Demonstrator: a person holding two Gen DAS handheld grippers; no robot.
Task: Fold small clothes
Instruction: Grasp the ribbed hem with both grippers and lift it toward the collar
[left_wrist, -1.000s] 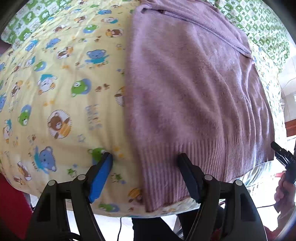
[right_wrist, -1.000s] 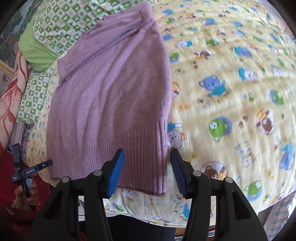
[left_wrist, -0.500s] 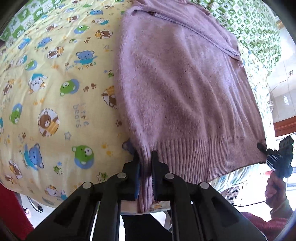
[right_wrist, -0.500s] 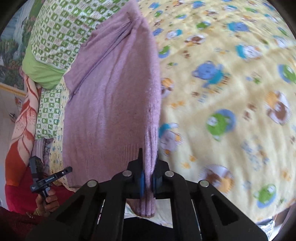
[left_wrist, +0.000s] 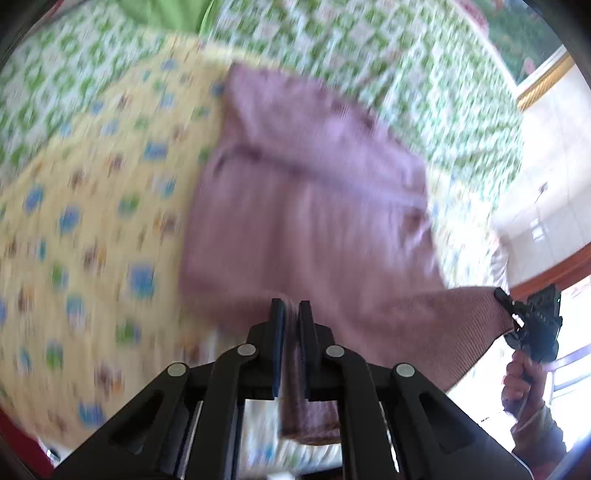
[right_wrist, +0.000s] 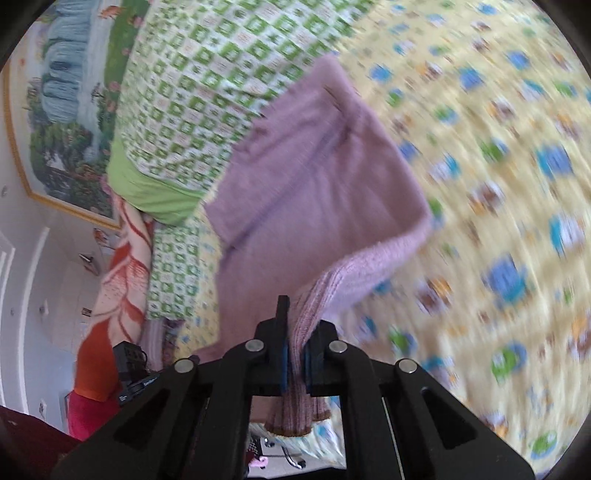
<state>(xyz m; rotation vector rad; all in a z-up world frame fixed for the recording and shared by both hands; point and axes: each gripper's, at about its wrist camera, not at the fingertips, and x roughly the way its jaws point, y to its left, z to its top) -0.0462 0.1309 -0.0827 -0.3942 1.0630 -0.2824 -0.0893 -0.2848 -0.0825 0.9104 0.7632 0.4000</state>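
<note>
The left gripper (left_wrist: 291, 314) was clenched on the ribbed hem of the mauve sweater (left_wrist: 306, 206), the knit pinched between its two blue-padded fingers (left_wrist: 277, 343) and a short tail of hem hanging out below them toward the camera. The right gripper (right_wrist: 293, 332) was likewise clamped on the hem at the sweater's (right_wrist: 310, 192) other near corner, with ribbed cloth bunched between its pads and a stub with a brownish edge dangling beneath.

In the left wrist view the hem stretched taut from the left gripper off to the right, where the right gripper (left_wrist: 508, 308), held in a hand (left_wrist: 522, 380), pinched the far corner. The near part of the sweater was lifted clear of the bed, while its far part, toward the collar, lay flat on the covers. In the right wrist view the lifted near edge curled over, showing the fuzzy side of the knit.

The sweater lay across the seam between a yellow bear-print quilt (left_wrist: 85, 236) and a green-checked blanket (left_wrist: 406, 66). A green pillow (right_wrist: 147, 184) sat at the far left in the right wrist view, with a framed landscape picture (right_wrist: 66, 110) on the wall beyond. Both views were blurred.
</note>
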